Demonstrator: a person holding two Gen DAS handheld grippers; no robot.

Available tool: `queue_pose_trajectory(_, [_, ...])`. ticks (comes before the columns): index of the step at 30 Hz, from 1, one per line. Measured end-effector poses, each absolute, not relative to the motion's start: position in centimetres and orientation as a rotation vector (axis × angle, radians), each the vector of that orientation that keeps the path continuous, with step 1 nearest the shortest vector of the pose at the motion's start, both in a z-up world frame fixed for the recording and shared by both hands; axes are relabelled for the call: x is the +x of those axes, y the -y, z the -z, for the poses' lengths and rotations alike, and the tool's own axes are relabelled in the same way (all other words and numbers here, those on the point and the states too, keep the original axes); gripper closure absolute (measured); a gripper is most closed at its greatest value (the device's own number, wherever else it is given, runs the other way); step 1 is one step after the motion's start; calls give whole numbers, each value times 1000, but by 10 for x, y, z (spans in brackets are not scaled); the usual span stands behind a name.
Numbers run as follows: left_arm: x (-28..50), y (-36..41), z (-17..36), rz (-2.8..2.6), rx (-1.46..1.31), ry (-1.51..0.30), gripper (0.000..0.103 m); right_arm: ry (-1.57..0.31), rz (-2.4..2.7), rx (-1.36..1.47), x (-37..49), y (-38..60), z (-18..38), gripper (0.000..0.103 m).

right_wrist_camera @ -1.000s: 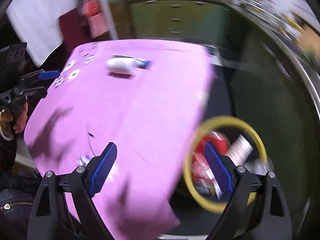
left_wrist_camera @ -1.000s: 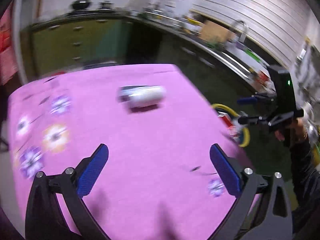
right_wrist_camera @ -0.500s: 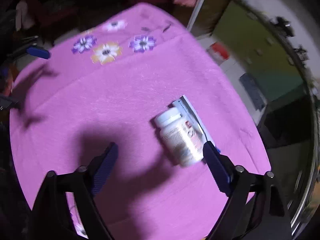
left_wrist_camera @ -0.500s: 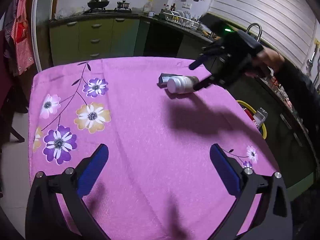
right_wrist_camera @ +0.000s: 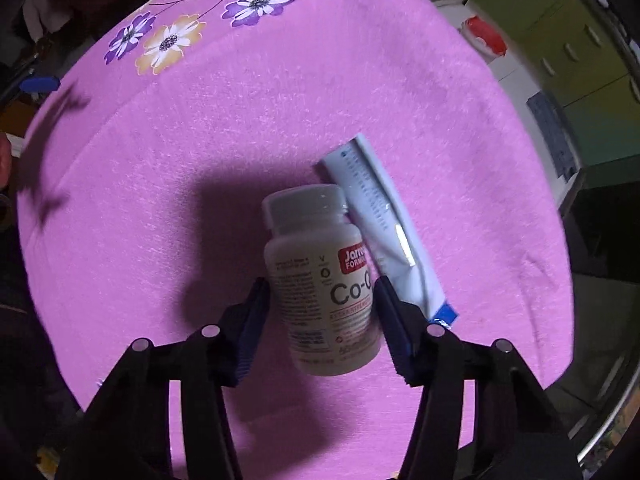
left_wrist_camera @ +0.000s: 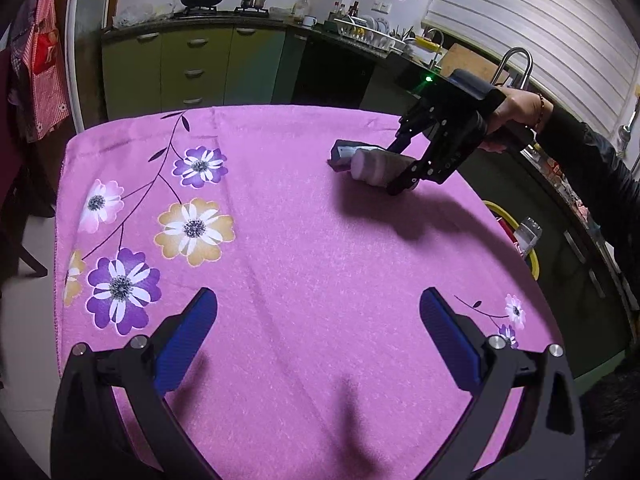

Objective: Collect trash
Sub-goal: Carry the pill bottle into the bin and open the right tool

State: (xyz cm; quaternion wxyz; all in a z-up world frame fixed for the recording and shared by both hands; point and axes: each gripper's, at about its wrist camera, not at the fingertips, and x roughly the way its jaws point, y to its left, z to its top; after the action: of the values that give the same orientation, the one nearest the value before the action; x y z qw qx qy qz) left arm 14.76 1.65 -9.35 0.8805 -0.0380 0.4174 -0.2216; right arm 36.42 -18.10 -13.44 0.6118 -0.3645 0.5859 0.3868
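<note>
Two pieces of trash lay touching on the pink cloth (right_wrist_camera: 200, 160): a white plastic bottle (right_wrist_camera: 320, 276), smooth and round, and a flat soft tube (right_wrist_camera: 384, 224). My right gripper (right_wrist_camera: 320, 320) pointed down with the bottle between its jaws, which had just been closing; the pads seemed to meet its sides. Next I judged a firm squeeze, then lifting toward the yellow bin (left_wrist_camera: 530, 256). My left gripper (left_wrist_camera: 316, 340) hovered, spread and empty.
</note>
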Motion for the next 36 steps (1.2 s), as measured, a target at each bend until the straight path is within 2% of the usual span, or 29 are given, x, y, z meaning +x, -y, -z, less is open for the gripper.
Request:
queue_pose_trajectory(5, [145,-11,94,468,-73,-882,6,-1371,-907,-806,368,177,147,45])
queue_pose_trajectory(7, [142,-9,94,475,-67,-881,6,-1365,-899,-762,371,180,148,55])
queue_pose_trajectory(13, [136,1,90,507,-54,-870,6,-1318,-897,-640,345,211,130,56])
queue_pose_trajectory(20, [125,31,86,574,-17,-860,6,-1260,-694,-453,298,325,65,56])
queue_pose_trajectory(23, [122,44,84,601,-8,-858,6,-1281,-543,-378,277,385,55,56])
queue_pose_trajectory(27, [117,59,79,621,15,-854,6,-1334,-307,-256,279,472,71,55])
queue_pose_trajectory(30, [112,69,74,624,59,-845,6,-1397,-158,-133,284,529,107,55])
queue_pose_trajectory(36, [117,79,74,641,91,-863,6,-1460,-125,29,290,572,157,56])
